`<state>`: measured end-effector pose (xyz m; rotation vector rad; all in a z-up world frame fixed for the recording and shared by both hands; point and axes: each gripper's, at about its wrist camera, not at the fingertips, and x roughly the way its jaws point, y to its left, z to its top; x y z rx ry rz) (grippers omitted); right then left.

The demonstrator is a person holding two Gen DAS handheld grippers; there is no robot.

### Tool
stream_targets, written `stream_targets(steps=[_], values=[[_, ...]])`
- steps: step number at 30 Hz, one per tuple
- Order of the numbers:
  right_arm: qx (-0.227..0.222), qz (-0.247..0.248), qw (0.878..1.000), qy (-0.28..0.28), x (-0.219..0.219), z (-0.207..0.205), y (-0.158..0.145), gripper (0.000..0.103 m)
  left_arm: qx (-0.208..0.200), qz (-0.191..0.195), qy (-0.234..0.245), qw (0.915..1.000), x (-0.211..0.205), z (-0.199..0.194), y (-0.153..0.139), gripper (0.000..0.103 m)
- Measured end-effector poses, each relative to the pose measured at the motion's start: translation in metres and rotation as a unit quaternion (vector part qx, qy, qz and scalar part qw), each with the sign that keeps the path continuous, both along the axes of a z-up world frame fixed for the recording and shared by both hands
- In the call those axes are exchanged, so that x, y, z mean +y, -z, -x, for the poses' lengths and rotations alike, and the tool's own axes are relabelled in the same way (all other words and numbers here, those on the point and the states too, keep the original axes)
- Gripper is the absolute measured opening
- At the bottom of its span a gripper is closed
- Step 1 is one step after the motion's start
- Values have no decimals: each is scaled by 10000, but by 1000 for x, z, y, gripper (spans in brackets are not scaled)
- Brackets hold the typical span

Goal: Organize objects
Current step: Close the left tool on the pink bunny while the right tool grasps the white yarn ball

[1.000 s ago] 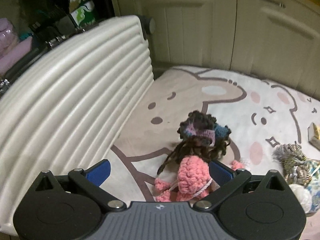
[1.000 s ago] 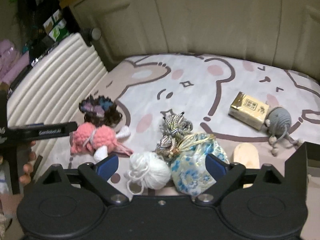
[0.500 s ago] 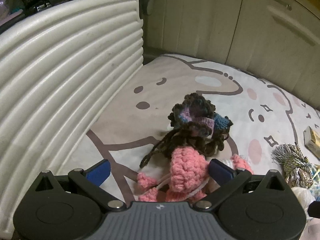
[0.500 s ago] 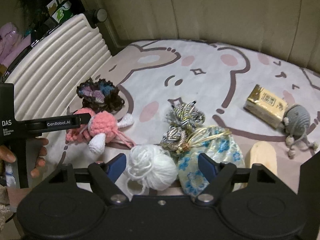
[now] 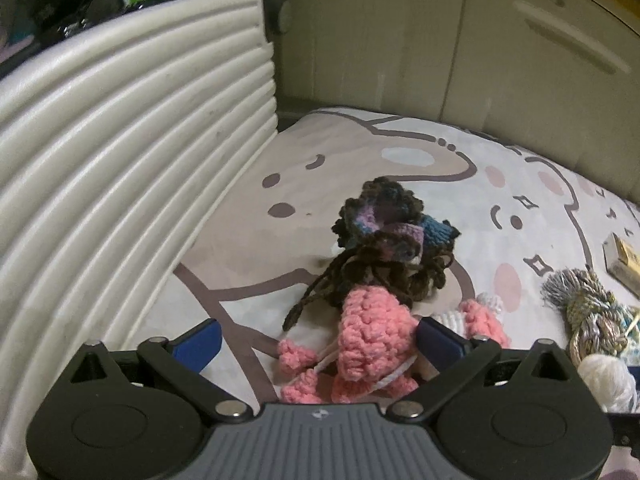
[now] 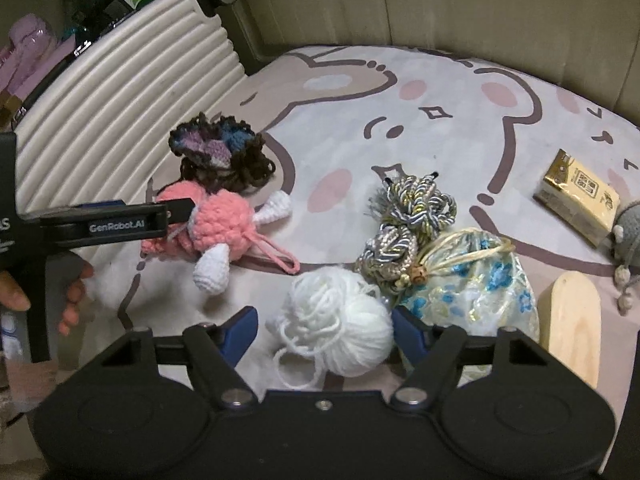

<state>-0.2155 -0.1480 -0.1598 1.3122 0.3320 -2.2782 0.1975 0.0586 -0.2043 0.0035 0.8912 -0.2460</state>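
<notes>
A pink crocheted toy (image 5: 372, 336) (image 6: 218, 224) lies on the cartoon-print mat (image 5: 360, 168), with a dark crocheted piece (image 5: 384, 236) (image 6: 220, 156) just behind it. My left gripper (image 5: 316, 340) is open, with the pink toy lying against its right finger. It also shows in the right wrist view (image 6: 120, 220). My right gripper (image 6: 324, 328) is open around a white yarn ball (image 6: 340, 324), which touches its right finger.
A ribbed white panel (image 5: 120, 160) stands along the left of the mat. A braided cord bundle (image 6: 412, 216), a floral drawstring pouch (image 6: 472, 280), a wooden piece (image 6: 570, 320), a gold packet (image 6: 578, 196) and a grey knitted toy (image 6: 628, 232) lie to the right. Cabinet doors (image 5: 480, 40) stand behind.
Both grippers have moved forward. The left one now has the pink toy between its fingers; the right one has closed in on the white yarn ball, its fingers narrower than before.
</notes>
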Motion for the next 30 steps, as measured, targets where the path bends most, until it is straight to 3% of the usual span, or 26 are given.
stream_targets(steps=[11, 18, 20, 23, 30], values=[[16, -246, 9997, 5, -6, 3, 13, 74, 139, 606, 241, 9978, 4, 7, -2, 55], [111, -362, 9993, -29, -12, 2, 17, 73, 196, 782, 363, 9961, 0, 3, -3, 44], [152, -411, 9990, -10, -13, 2, 17, 60, 260, 891, 375, 9950, 1, 1, -2, 39], [126, -406, 9991, 56, -11, 5, 16, 53, 314, 971, 336, 9942, 3, 3, -2, 36], [-158, -393, 9990, 149, -9, 4, 7, 49, 409, 1008, 339, 9935, 8, 16, -11, 27]])
